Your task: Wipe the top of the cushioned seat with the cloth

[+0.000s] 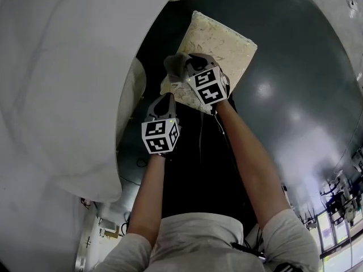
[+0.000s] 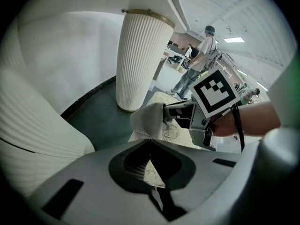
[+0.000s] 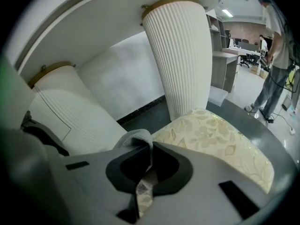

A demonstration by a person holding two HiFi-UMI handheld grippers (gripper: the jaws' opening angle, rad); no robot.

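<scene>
The cushioned seat point(image 1: 221, 41) is cream with a leaf pattern and stands on dark floor. My right gripper point(image 1: 191, 68) is over its near left corner, shut on a grey cloth point(image 1: 174, 65). In the right gripper view the cloth point(image 3: 135, 138) bunches between the jaws at the seat's point(image 3: 215, 139) edge. My left gripper point(image 1: 164, 103) hovers just left of and short of the seat, shut with nothing in it. The left gripper view shows the cloth point(image 2: 147, 118) hanging from the right gripper point(image 2: 168, 116) over the seat point(image 2: 180, 137).
A large white round tabletop point(image 1: 68, 84) overhangs on the left, on a ribbed white pedestal point(image 3: 180, 55) close behind the seat. A second ribbed base point(image 3: 70, 107) lies left. A person point(image 3: 276, 55) stands far off on the dark floor point(image 1: 295, 67).
</scene>
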